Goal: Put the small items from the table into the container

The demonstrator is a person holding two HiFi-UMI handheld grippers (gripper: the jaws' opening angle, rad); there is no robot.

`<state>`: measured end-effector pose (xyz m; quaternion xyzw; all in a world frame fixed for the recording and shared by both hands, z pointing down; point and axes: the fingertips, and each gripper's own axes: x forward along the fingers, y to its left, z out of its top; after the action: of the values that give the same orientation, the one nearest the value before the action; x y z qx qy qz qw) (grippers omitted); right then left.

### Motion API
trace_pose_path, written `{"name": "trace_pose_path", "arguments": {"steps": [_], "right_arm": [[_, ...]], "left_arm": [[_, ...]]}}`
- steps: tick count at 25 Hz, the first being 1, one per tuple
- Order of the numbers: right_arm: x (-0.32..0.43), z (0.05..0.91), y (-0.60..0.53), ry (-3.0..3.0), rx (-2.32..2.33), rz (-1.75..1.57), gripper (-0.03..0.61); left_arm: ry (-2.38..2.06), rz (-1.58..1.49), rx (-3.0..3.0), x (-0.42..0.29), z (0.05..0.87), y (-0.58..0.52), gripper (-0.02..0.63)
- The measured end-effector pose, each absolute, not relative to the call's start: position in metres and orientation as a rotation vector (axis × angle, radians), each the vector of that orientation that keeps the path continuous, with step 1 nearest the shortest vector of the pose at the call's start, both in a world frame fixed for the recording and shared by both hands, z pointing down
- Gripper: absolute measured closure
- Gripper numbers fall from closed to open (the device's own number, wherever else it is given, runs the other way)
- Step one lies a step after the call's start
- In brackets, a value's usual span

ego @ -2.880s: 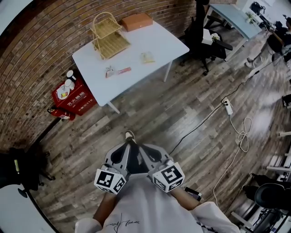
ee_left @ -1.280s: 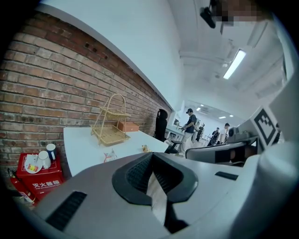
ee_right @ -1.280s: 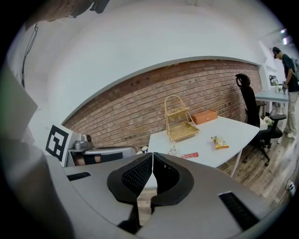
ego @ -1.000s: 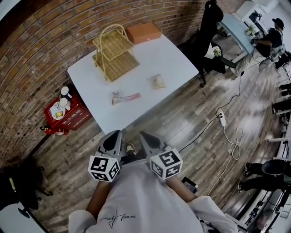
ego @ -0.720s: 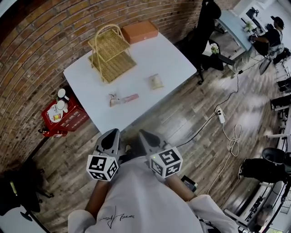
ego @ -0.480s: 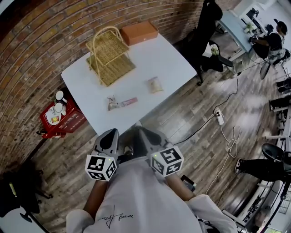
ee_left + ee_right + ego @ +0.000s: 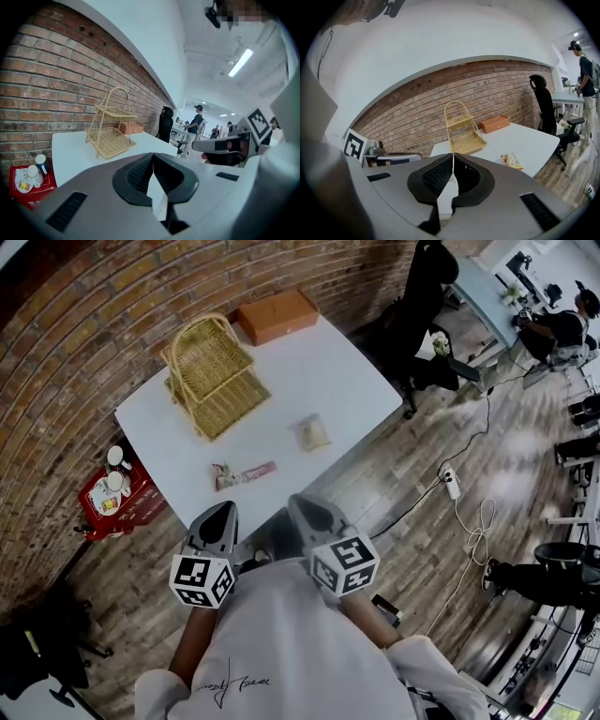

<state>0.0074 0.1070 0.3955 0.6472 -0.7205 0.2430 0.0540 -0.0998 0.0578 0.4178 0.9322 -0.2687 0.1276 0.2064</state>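
You hold both tools in front of your chest, side by side above the wooden floor (image 7: 394, 474), just short of the near edge of the white desk (image 7: 323, 367). Your left hand-held gripper (image 7: 223, 512) is clenched, its ribbed black pads meeting with nothing between them. Your right hand-held gripper (image 7: 305, 505) is clenched and empty in the same way. The two-tier wicker rack (image 7: 211, 376) stands on the far left part of the desk, close to the brick wall (image 7: 84, 343). An orange box (image 7: 275, 315) sits just behind it at the far corner. The small items lie on the desk, outside the rack. A yellowish snack packet (image 7: 312, 432) rests toward the right, well apart from the rack. A pink bar wrapper (image 7: 255, 471) lies near the near edge, to the left of the packet, with a small crumpled wrapper (image 7: 223, 476) at its left end. A red crate (image 7: 120, 507) sits on the floor by the desk's left side, with white cups on it. A black office chair (image 7: 424, 296) stands past the right corner.
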Motion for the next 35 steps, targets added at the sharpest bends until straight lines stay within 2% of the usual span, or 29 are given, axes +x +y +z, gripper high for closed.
{"name": "trace_pose_path", "arguments": {"steps": [16,35], "right_arm": [[0.072,0.379,0.047,-2.248,2.002,0.667,0.557],[0.126,0.406,-0.004,-2.269,1.866,0.711,0.555]], "left_arm": [[-0.829,0.402,2.619,-0.054,0.415,-0.001,0.604],[-0.951,0.378,2.52,-0.015,0.438,-0.04,0.604]]}}
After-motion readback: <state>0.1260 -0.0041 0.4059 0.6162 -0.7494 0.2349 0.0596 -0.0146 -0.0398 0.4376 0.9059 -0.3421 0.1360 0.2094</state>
